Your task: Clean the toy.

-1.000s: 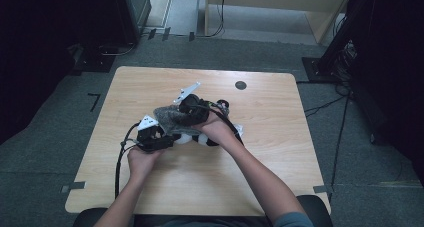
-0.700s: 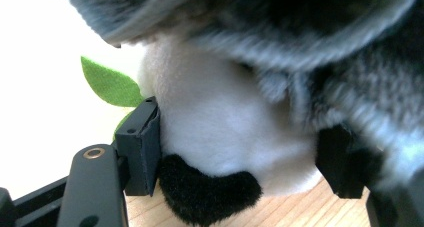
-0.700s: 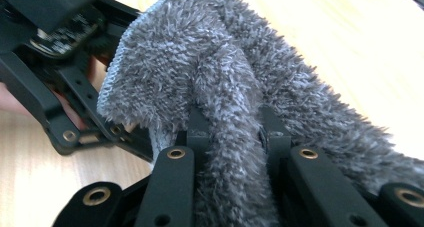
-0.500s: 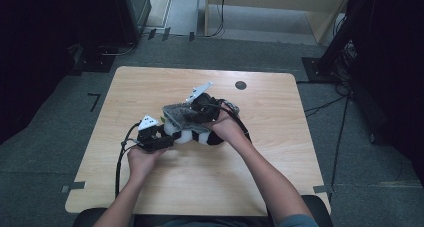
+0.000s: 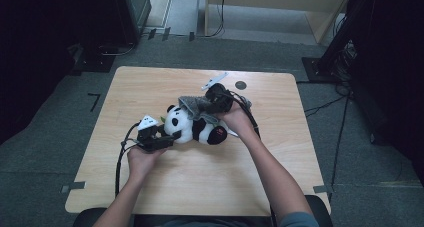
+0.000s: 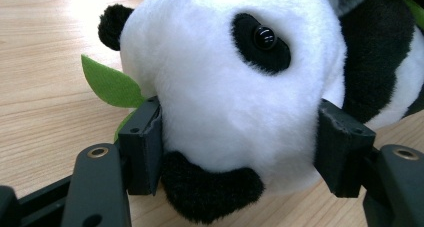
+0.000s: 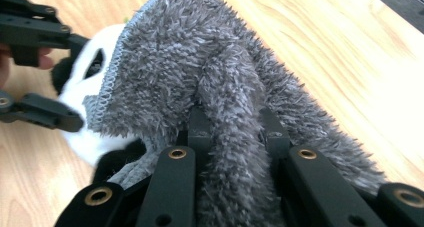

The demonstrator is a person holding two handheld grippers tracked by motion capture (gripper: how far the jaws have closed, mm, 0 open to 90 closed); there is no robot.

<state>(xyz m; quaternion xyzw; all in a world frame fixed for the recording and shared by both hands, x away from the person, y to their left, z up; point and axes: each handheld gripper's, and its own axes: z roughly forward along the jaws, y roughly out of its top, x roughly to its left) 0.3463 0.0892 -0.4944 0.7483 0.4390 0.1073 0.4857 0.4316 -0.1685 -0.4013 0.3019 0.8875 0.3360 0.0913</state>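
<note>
Panda clamped by the head in left gripper; grey cloth pinched in right gripper.
Cloth has been carried rightward along the black-and-white toy lying on its side.

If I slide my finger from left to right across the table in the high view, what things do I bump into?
left gripper → panda toy → right gripper pinching the grey cloth → small dark round spot on the table
</note>
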